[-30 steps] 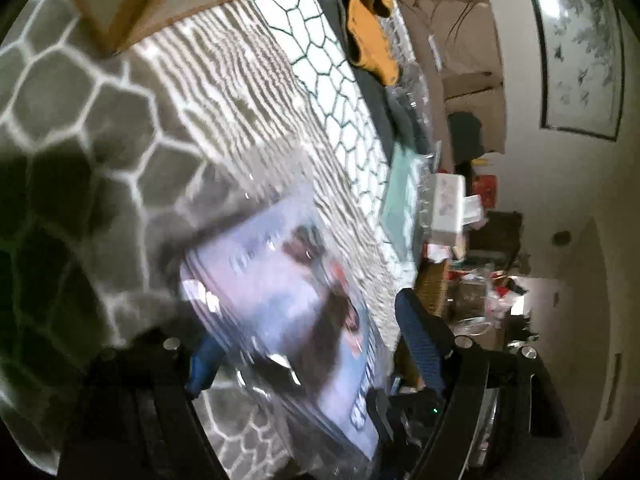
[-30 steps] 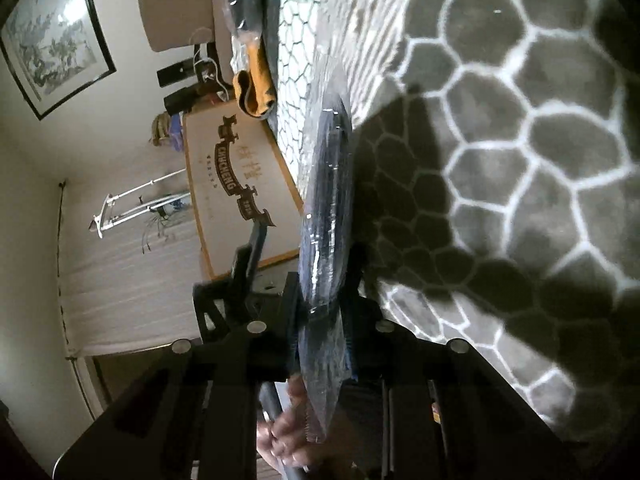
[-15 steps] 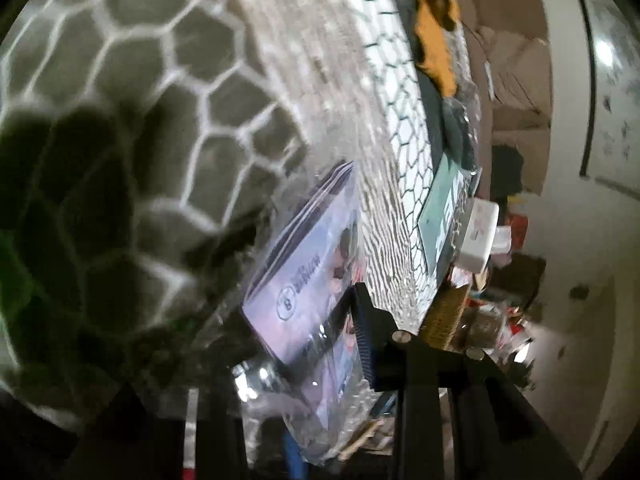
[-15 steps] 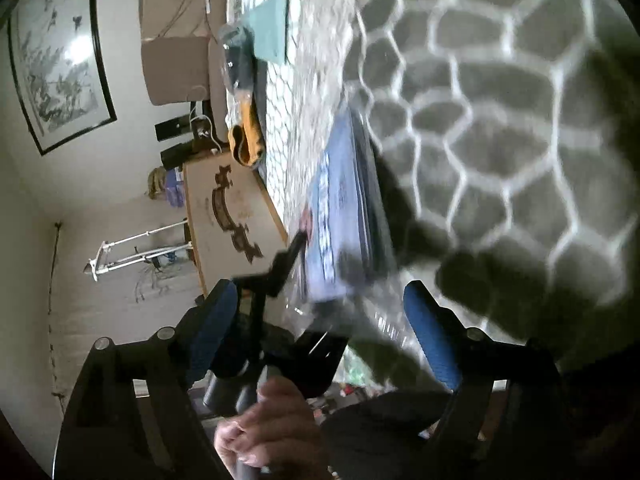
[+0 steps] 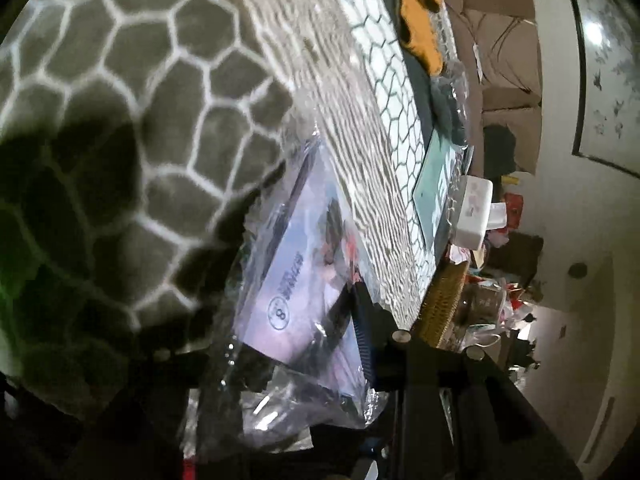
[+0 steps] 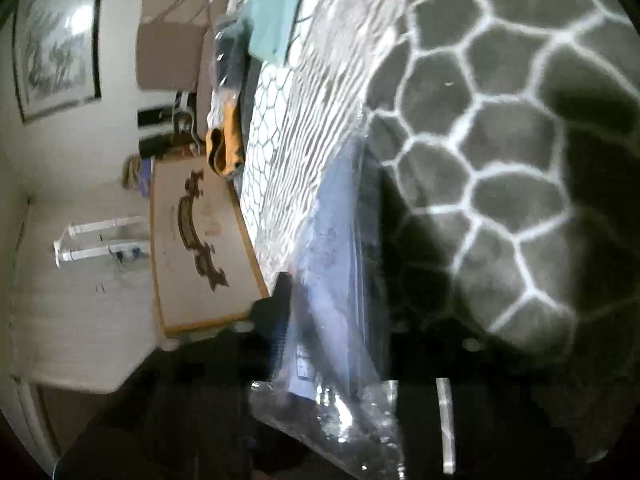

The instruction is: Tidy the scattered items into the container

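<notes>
The bagged packet was held clear above the patterned rug, whose far edge was bordered by clutter ahead of both tools. The left gripper was pinched on the packet; the right gripper was closing, the packet between its jaws. Printed text was unreadable.

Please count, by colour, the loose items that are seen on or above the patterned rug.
Lavender-blue: 1, the bagged pack
Orange: 1, the cloth
Teal: 1, the flat card
Dark: 1, the bagged bundle
Total: 4
</notes>
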{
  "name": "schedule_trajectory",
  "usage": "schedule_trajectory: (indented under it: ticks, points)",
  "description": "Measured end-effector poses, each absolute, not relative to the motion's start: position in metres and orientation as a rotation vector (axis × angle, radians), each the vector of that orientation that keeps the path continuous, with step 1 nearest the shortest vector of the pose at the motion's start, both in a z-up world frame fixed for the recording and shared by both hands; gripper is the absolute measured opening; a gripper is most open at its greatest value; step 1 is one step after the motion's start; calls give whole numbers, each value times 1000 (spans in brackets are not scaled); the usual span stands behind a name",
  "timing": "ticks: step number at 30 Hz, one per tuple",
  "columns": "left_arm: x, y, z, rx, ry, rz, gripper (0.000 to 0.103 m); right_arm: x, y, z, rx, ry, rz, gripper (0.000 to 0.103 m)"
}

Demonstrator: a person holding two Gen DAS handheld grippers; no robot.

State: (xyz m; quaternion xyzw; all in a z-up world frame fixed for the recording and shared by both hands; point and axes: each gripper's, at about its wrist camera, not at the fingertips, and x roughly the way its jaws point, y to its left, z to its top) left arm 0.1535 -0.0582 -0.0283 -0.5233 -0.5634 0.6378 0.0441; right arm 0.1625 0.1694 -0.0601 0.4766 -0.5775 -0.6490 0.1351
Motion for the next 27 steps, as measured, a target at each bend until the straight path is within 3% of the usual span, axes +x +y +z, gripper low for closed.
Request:
schedule_trajectory:
  ticks: [5,11,18,27]
  points:
    - [151,-58,-22,-1562,-1654,1969,32,161,168,-53,1362,-1615,-1909,26]
    - [149,-56,25,-1432,-1463,2082,33,156,168,-10,1259,-1486,-1942,26]
    - [140,-56,83,-1338,-1343,2224,33,141,164,23,1146,-1521,-1843,26]
    - [129,-91,138,-1214,-1350,2302,33,111,130,81,1046,-1442,-1814,27]
